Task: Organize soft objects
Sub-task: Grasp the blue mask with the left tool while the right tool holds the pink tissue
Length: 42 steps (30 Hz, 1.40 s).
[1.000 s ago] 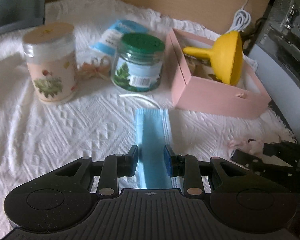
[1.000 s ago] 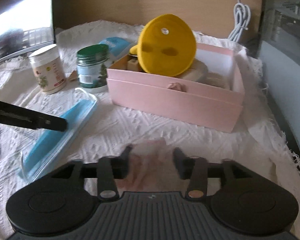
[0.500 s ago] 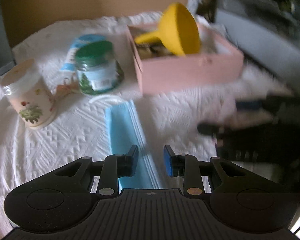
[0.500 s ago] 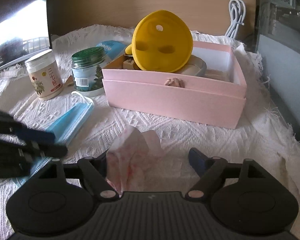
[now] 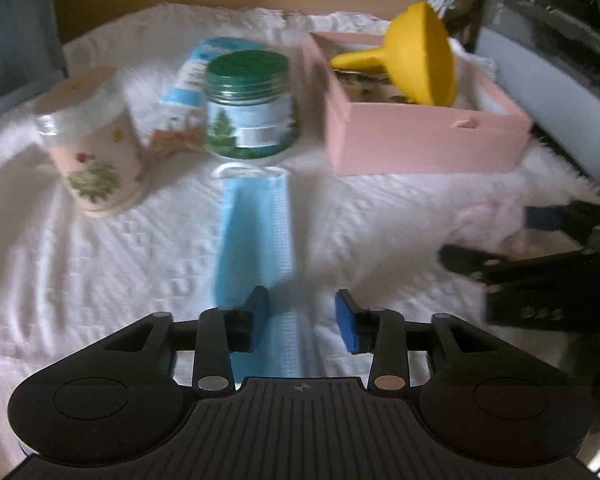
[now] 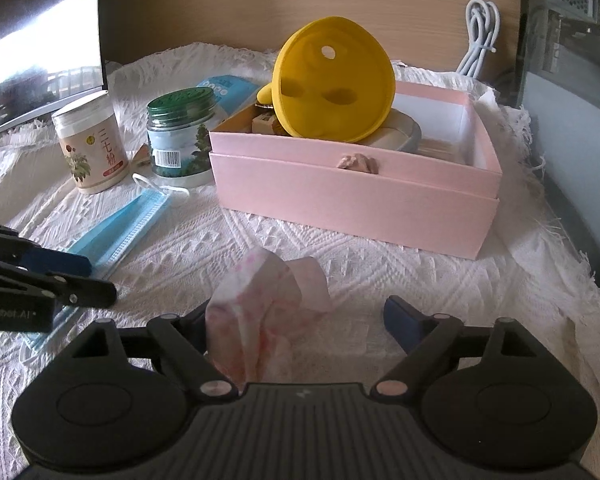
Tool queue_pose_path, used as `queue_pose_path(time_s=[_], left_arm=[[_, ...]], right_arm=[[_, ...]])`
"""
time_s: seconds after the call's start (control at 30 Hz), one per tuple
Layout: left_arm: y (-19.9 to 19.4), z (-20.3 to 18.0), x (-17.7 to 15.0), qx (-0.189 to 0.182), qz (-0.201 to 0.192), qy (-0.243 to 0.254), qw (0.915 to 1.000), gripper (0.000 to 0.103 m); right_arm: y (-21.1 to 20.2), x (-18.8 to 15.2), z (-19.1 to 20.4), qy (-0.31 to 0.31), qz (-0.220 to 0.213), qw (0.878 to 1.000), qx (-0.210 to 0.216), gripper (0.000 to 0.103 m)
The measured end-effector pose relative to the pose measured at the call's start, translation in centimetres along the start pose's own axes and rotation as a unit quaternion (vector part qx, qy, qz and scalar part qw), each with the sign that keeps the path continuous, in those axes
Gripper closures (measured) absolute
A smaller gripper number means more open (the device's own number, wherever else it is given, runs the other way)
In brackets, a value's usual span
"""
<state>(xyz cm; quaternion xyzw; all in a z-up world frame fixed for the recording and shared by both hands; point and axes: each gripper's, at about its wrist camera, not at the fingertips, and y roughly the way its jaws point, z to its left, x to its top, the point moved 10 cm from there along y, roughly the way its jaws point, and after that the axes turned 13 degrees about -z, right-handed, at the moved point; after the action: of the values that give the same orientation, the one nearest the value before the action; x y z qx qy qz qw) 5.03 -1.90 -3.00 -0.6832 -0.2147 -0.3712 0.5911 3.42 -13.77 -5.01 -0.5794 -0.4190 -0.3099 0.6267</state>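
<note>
Face mask (image 5: 256, 236): one, pale blue, pleated and folded into a long strip, white ear loop at its far end; it lies flat on the white woven cloth (image 6: 340, 252), its near end between the fingers of the left gripper (image 5: 302, 316)
Pink cloth (image 6: 260, 300): one, thin and crumpled, white with pink blotches, standing up in loose folds; it leans on the left finger of the right gripper (image 6: 300, 320), just in front of the box
Left gripper: fingers parted with a clear gap, blue pads either side of the mask strip, not pressing it
Right gripper: fingers spread wide, nothing clamped; the pink cloth touches one finger only
Pink box (image 6: 356, 196): one, open-topped, on the cloth to the right of the jars
Funnel (image 6: 332, 80): one, yellow, tilted inside the box
Jars: two, a green-lidded one (image 6: 180, 136) and a white-lidded one with a flower label (image 6: 90, 148), side by side left of the box, just beyond the mask
Blue packet (image 6: 228, 90): one, lying behind the green-lidded jar
White cable (image 6: 480, 36): one coil against the wooden back panel
</note>
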Motion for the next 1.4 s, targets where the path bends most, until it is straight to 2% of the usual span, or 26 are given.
queue_pose_path(time_s=[0.07, 0.17, 0.27, 0.33, 0.4, 0.57, 0.77, 0.83, 1.03, 1.07, 1.1, 1.13, 1.17, 1.37, 1.4], left_arm=[[0.0, -0.5, 0.0, -0.006, -0.001, -0.003, 1.0, 0.05], [-0.6, -0.1, 0.5, -0.009, -0.012, -0.035, 0.9993, 0.051], [-1.5, 1.7, 2.0, 0.022, -0.053, -0.064, 0.9963, 0.051], [-0.9, 2.8, 2.1, 0.043, -0.038, -0.072, 0.9957, 0.053], [0.2, 3.3, 1.2, 0.049, 0.002, -0.077, 0.9958, 0.053], [0.9, 2.6, 1.2, 0.049, 0.006, -0.063, 0.9968, 0.05], [1.2, 2.3, 1.1, 0.044, -0.004, -0.042, 0.9981, 0.047], [1.3, 2.3, 1.1, 0.043, -0.005, -0.037, 0.9984, 0.047], [1.0, 1.9, 0.7, 0.047, -0.015, -0.004, 0.9988, 0.047], [0.9, 1.9, 0.7, 0.048, -0.021, -0.004, 0.9986, 0.052], [0.7, 1.9, 0.7, 0.049, -0.028, -0.003, 0.9984, 0.069], [0.6, 1.9, 0.6, 0.048, -0.033, -0.003, 0.9983, 0.082], [0.4, 1.9, 0.6, 0.045, -0.035, -0.002, 0.9984, 0.09], [-0.2, 2.0, 0.1, 0.032, -0.04, -0.014, 0.9986, 0.091], [-0.5, 2.0, 0.0, 0.03, -0.039, -0.017, 0.9986, 0.091]], right_arm=[[0.0, 0.0, 0.0, 0.0, 0.0, 1.0, 0.0, 0.016], [0.0, 0.0, 0.0, 0.0, 0.0, 1.0, 0.001, 0.016], [0.1, 0.0, 0.0, 0.0, 0.0, 1.0, 0.001, 0.016], [0.1, 0.0, 0.1, -0.001, 0.001, 1.0, 0.002, 0.014], [0.1, -0.1, 0.1, -0.004, 0.003, 1.0, 0.003, 0.013], [0.1, -0.1, 0.2, -0.005, 0.003, 1.0, 0.002, 0.013], [0.3, -0.3, 0.6, -0.014, 0.011, 1.0, 0.008, 0.006], [0.5, -0.4, 0.8, -0.018, 0.017, 1.0, 0.016, 0.0], [0.4, -0.6, 1.0, -0.033, 0.029, 0.999, 0.032, 0.0], [0.4, -0.6, 1.0, -0.033, 0.03, 0.999, 0.032, 0.0], [0.4, -0.6, 1.0, -0.032, 0.031, 0.999, 0.031, 0.0], [0.4, -0.6, 1.0, -0.03, 0.033, 0.999, 0.029, 0.0], [0.4, -0.6, 1.1, -0.03, 0.035, 0.999, 0.027, 0.0], [0.1, -0.7, 1.1, -0.038, 0.036, 0.998, 0.036, 0.001], [-0.2, -0.6, 1.0, -0.036, 0.037, 0.998, 0.034, 0.004]])
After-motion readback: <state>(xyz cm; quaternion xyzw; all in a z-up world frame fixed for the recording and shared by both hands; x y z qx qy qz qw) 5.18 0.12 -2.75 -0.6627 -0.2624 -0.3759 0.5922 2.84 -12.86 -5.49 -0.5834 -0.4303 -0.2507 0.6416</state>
